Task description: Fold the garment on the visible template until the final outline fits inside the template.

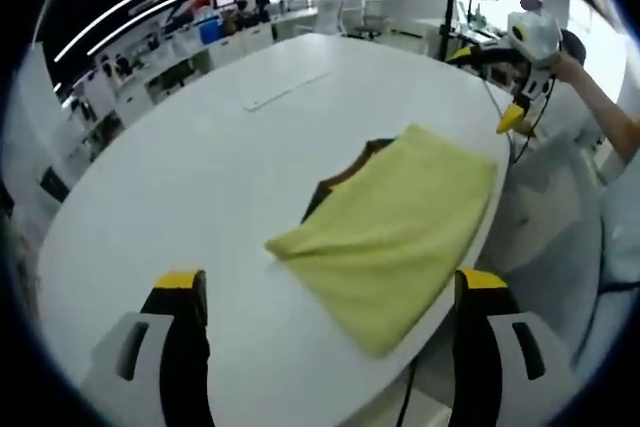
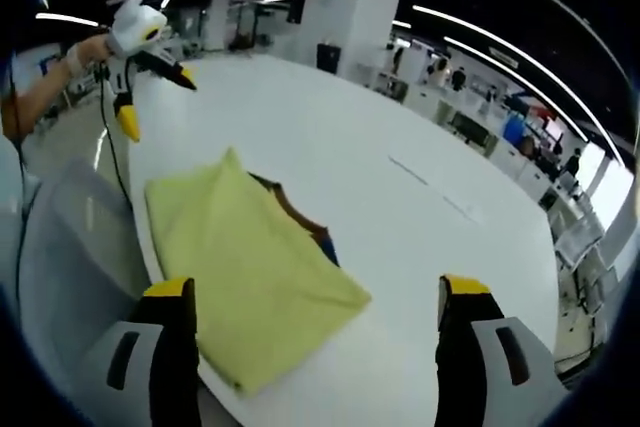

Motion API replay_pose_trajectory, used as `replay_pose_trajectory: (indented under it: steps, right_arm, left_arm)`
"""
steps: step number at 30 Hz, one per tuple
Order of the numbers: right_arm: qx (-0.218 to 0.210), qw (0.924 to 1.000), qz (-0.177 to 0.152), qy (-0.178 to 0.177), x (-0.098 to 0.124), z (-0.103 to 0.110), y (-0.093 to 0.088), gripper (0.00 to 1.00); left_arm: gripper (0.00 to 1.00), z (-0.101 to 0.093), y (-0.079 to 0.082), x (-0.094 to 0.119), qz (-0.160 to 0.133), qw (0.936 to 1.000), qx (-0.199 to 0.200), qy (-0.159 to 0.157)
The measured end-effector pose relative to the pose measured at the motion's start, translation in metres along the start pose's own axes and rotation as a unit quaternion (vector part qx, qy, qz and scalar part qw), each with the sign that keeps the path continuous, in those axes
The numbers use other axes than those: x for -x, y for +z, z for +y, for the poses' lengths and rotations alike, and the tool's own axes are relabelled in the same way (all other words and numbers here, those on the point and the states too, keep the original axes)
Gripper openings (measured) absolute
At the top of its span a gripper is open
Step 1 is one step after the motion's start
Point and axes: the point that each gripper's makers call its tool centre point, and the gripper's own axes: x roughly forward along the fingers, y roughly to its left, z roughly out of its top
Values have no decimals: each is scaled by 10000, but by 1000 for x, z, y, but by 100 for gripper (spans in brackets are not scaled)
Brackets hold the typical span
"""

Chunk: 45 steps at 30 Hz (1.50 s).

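Across both views a broad white counter (image 1: 220, 177) (image 2: 400, 217) is seen, curved at its near edge, with rows of desks and a white pillar (image 2: 345, 7) beyond it in the office. Near the counter's curved edge a folded yellow-green garment (image 1: 395, 222) (image 2: 235, 257) is laid flat, one corner reaching close to the rim; from beneath its far side a darker layer with a brown and blue edge (image 1: 335, 182) (image 2: 305, 222) is exposed, though what that layer is cannot be told. Past the garment, off the counter's edge, the right gripper (image 1: 522, 97) is seen in the left gripper view, held in a person's hand (image 1: 566, 67); its jaws are set apart and nothing is held between them. In the right gripper view the left gripper (image 2: 150, 97) is likewise seen beyond the garment, raised above the counter's edge, its yellow-tipped jaws spread wide and empty. In each view the gripper's own jaws are held wide apart, clear of the cloth.
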Motion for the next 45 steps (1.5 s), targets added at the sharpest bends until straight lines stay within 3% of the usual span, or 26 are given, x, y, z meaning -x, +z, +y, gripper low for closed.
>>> replay_pose_trajectory:
  steps: [17,34,45]
  right_arm:
    - [-124,9998,91,-105,18,8,-18,100]
    - [-386,9990,116,-190,31,18,-37,100]
    - [-528,9982,212,-190,36,25,-50,100]
  left_arm:
    - [100,-16,-21,10,150,9998,129,-65]
    - [100,-43,-46,14,68,9971,685,-339]
    - [96,-58,-68,13,227,9940,933,-517]
